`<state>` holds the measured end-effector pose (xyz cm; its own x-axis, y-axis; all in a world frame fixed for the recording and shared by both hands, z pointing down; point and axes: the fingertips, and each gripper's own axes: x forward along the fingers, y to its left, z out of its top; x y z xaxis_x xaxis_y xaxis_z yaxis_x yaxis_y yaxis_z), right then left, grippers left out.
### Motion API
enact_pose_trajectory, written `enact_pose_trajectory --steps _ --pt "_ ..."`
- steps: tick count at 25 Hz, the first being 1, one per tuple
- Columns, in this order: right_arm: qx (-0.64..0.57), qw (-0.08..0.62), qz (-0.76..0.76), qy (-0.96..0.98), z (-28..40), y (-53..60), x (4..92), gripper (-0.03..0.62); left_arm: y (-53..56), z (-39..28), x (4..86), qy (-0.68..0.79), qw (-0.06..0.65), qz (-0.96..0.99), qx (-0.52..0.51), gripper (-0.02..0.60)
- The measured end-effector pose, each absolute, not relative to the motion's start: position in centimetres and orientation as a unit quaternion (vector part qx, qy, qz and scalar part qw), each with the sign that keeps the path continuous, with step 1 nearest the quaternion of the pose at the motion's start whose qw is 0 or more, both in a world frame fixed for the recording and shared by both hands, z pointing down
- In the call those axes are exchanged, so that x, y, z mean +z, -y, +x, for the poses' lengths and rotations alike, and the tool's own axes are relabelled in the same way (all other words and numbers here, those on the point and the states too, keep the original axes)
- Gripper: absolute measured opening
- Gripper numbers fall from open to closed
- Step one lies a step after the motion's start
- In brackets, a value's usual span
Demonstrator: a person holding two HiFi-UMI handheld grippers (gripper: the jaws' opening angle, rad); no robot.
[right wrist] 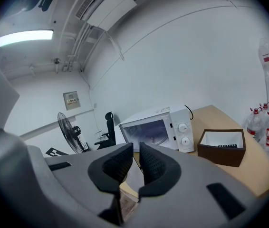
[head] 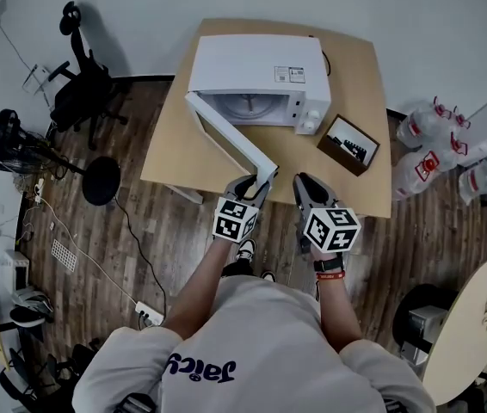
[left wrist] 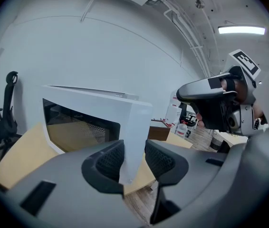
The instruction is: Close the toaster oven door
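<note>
Head view has the white oven (head: 256,67) standing at the back of the wooden tabletop (head: 360,179), its door (head: 226,136) swung wide open toward me, hinged on the oven's left side, with its free edge out near the tabletop's front edge. My left gripper (head: 256,181) is at that free edge, and in the left gripper view its jaws are clamped on the door, one pad against each face. My right gripper (head: 305,183) hovers just beside the left one, its jaws a narrow slit apart with nothing between them, pointing toward the oven's front. A brown box (head: 348,144) sits on the tabletop to the right of the oven's knobs, near them but apart
</note>
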<state>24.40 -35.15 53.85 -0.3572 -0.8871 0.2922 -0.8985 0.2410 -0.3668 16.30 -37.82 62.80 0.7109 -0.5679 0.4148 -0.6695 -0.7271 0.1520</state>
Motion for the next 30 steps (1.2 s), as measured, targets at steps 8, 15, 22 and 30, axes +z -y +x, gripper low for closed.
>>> enact_pose_trajectory --steps 8,15,22,30 --pt "0.238 0.01 0.572 0.785 24.7 35.9 53.6 0.053 38.6 17.5 62.8 0.329 0.142 0.916 0.181 0.149" --pt "0.237 0.01 0.584 0.776 25.7 36.4 53.6 0.052 39.5 18.5 62.9 0.325 0.14 0.916 0.186 0.147" --pt "0.238 0.007 0.593 0.769 26.4 36.6 53.7 0.051 40.2 19.4 62.9 0.321 0.139 0.917 0.191 0.146" --pt "0.238 0.004 0.599 0.765 26.5 36.5 53.3 0.051 40.6 19.9 62.9 0.316 0.14 0.918 0.194 0.144"
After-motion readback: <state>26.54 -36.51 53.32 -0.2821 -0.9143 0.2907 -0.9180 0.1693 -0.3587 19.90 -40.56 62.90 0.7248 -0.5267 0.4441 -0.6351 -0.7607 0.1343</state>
